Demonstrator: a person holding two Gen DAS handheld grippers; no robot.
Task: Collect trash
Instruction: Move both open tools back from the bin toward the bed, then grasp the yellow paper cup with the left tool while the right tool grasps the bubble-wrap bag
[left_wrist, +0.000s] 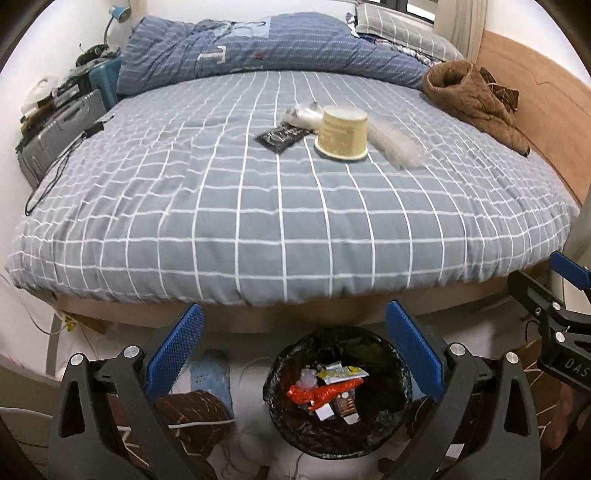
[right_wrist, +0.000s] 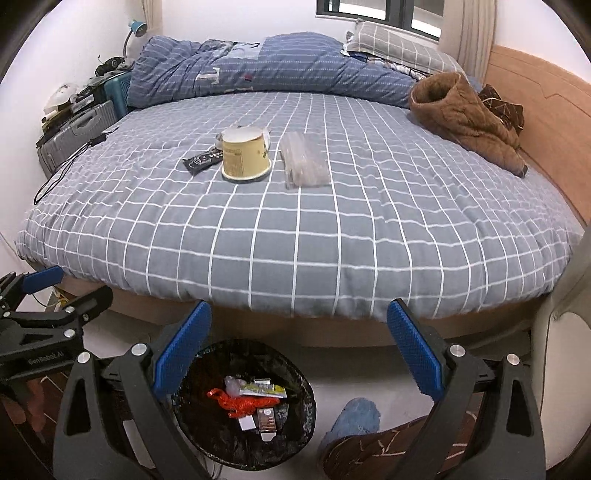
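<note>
Trash remains mid-bed: an upturned beige paper cup (right_wrist: 245, 155), a black wrapper (right_wrist: 203, 159) touching its left side, a clear plastic packet (right_wrist: 304, 160) just beside it on the right, with open checked bed cover (right_wrist: 295, 240) all round to the near edge. The black-lined bin (left_wrist: 338, 391) stands on the floor below that edge, holding wrappers. The left hand-held gripper (left_wrist: 293, 347) and right hand-held gripper (right_wrist: 299, 347) are released, empty; "GenRobot.AI" is read on the left one.
</note>
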